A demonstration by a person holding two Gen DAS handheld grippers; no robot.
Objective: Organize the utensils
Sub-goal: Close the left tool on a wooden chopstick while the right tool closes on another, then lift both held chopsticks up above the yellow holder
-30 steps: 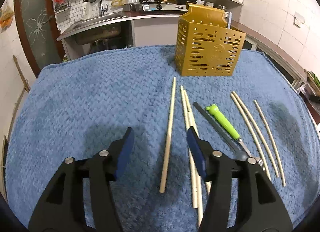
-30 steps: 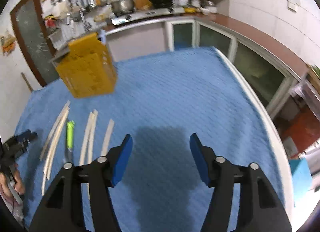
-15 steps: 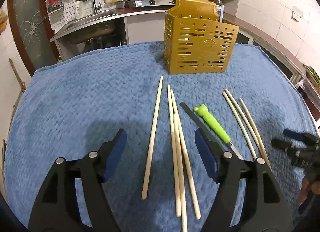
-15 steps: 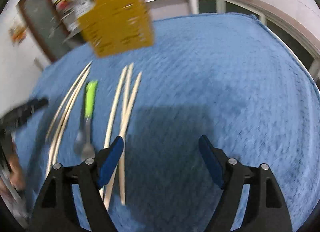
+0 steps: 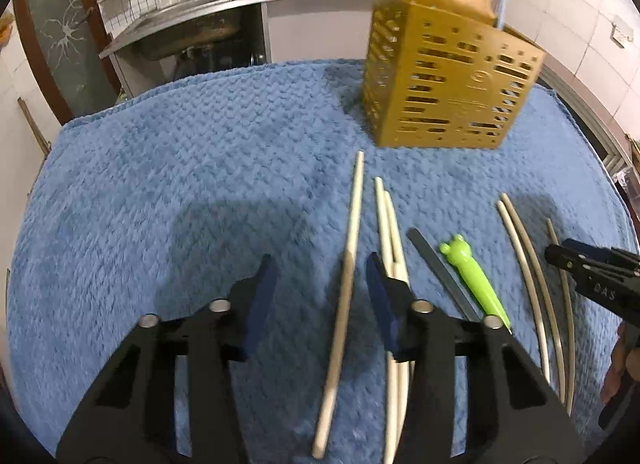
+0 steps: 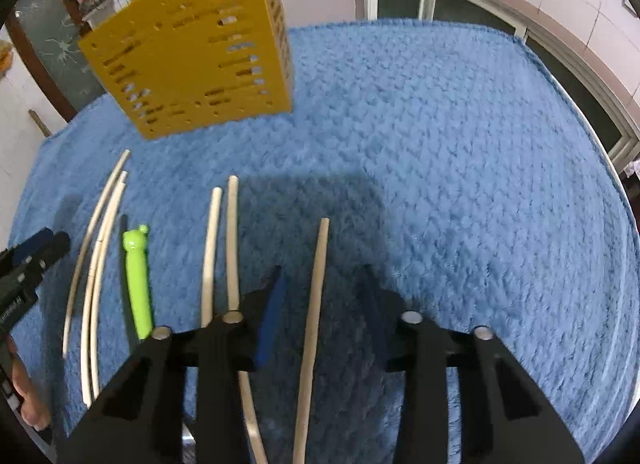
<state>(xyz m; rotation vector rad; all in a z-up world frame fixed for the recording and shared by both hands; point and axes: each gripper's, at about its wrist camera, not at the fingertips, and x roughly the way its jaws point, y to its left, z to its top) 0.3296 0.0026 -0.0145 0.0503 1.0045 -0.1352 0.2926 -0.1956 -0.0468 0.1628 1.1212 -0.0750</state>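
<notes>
Several pale chopsticks lie on the blue towel (image 5: 200, 192) in front of a gold slotted utensil holder (image 5: 448, 76), which also shows in the right wrist view (image 6: 192, 48). My left gripper (image 5: 318, 280) is open, low over the towel, with one chopstick (image 5: 348, 264) lying between its fingers. A pair of chopsticks (image 5: 390, 224) runs under its right finger. A green-handled utensil (image 5: 474, 280) lies to the right. My right gripper (image 6: 324, 288) is open with the rightmost chopstick (image 6: 316, 284) between its fingers.
A dark flat utensil (image 5: 436, 264) lies beside the green handle. Two more chopsticks (image 6: 220, 240) lie left of my right gripper. Kitchen counter, sink and stove stand behind the table. The towel stretches on to the right in the right wrist view (image 6: 460, 184).
Both grippers moved in and down over the chopsticks. The left now straddles the leftmost single chopstick; the right swung left from open towel and straddles the rightmost chopstick.
</notes>
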